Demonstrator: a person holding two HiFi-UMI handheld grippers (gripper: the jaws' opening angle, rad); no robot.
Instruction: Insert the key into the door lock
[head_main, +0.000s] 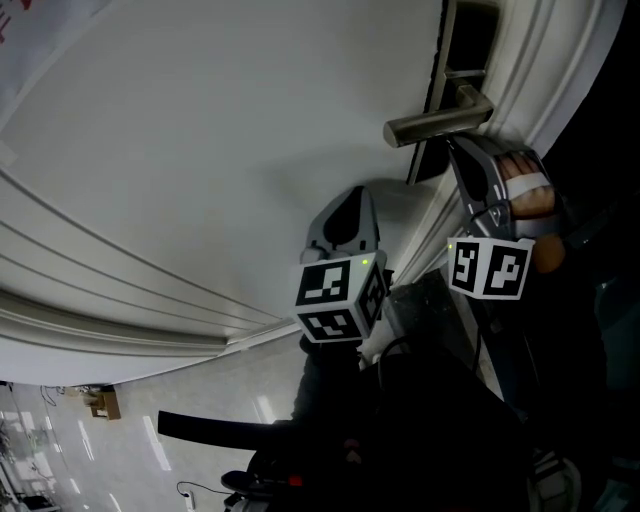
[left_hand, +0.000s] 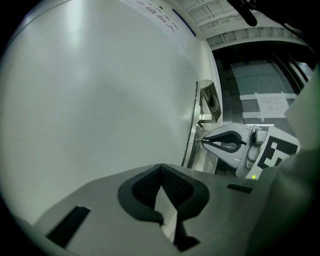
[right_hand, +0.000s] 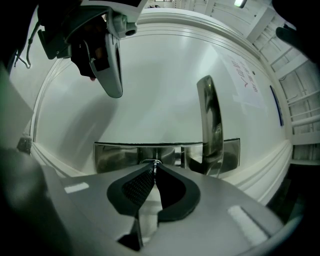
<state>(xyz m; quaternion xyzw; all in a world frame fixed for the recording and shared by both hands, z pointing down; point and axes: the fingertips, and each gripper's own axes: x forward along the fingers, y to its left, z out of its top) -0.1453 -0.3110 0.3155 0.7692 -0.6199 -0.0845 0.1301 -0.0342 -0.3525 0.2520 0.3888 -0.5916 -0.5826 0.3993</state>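
Right gripper view shows the right gripper (right_hand: 155, 166) with its two dark ribbed pads pressed together at the tips on one thin metal key (right_hand: 155, 162). Only a small bright sliver of the key shows beyond the pads. That sliver sits right at the polished rectangular steel lock plate (right_hand: 120, 156) on the smooth white door (right_hand: 160, 90); how far it has gone into the lock cannot be made out. One brushed-metal lever handle (right_hand: 212, 125) juts from the same plate just beside the jaws, toward the door's moulded edge.

Left gripper view has the left gripper (left_hand: 161, 168) with its pads meeting at the tips and nothing between them, pointing at bare door panel (left_hand: 90, 100). From this side the right gripper (left_hand: 204, 141) is seen with its nose against the narrow plate at the door's edge, below the handle (left_hand: 210, 100).

Head view counts two grippers, each carrying one cube with black-and-white square markers. The left gripper (head_main: 350, 205) rests near the middle of the door (head_main: 200, 150), well apart from the lock. The right gripper (head_main: 462, 147) reaches up just under the handle (head_main: 438, 124), by the dark lock strip (head_main: 438, 80) at the door's edge, and a hand (head_main: 527, 190) grips its grey plastic body. One printed paper notice (right_hand: 245, 82) is stuck flat on the door — its text is too small to read
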